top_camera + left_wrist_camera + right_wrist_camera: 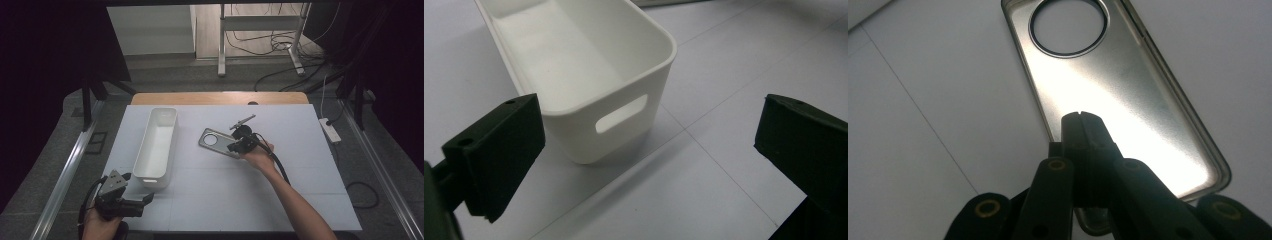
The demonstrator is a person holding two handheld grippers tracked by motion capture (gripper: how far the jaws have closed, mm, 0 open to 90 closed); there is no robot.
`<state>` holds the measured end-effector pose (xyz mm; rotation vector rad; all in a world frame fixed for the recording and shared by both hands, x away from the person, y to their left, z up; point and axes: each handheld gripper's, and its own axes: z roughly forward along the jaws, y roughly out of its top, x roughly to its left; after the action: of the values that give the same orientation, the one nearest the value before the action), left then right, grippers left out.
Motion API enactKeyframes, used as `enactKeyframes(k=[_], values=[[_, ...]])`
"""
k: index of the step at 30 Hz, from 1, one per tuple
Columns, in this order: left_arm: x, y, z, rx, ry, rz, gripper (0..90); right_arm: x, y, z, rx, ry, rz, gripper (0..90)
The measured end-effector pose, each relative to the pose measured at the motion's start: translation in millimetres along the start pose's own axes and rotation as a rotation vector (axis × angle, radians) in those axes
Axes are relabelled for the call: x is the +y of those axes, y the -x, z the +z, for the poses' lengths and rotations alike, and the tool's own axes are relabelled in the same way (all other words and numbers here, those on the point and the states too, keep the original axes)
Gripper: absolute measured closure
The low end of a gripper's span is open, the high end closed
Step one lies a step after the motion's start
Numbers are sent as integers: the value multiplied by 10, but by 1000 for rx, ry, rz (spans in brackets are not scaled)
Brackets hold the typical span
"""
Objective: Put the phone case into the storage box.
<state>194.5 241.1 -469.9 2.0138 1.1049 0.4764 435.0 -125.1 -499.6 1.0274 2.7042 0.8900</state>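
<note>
Metal lid (1128, 95), unmarked, in right gripper's (1082, 122) jaws

place: lab recording bay | cues: black curtains (45, 45); loose floor cables (280, 47); metal stand (260, 30)

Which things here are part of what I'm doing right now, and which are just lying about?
In the job:
- metal lid, pinched at its near edge by the right tongs
- white bin, in front of the open left tongs

Lying about:
- power strip on the floor
- floor cables
</note>
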Motion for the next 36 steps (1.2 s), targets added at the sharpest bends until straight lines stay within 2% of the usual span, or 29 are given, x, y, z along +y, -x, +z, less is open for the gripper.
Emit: enactKeyframes(k=[2,8,14,22,26,36], values=[[0,1,0,0,0,1,5,-3,-10,62,-4,-13,-4,900],[-1,1,1,-1,-1,1,5,-52,-11,103,-11,-38,3,900],[1,5,1,0,-3,3,5,-131,-2,27,-17,-60,18,900],[4,9,4,2,-5,7,5,-248,-24,-59,-28,-63,8,900],[3,12,2,3,-6,9,5,-302,-66,-91,-29,-64,-10,900],[5,16,3,5,-7,14,5,-461,-155,-209,-17,-86,-19,900]])
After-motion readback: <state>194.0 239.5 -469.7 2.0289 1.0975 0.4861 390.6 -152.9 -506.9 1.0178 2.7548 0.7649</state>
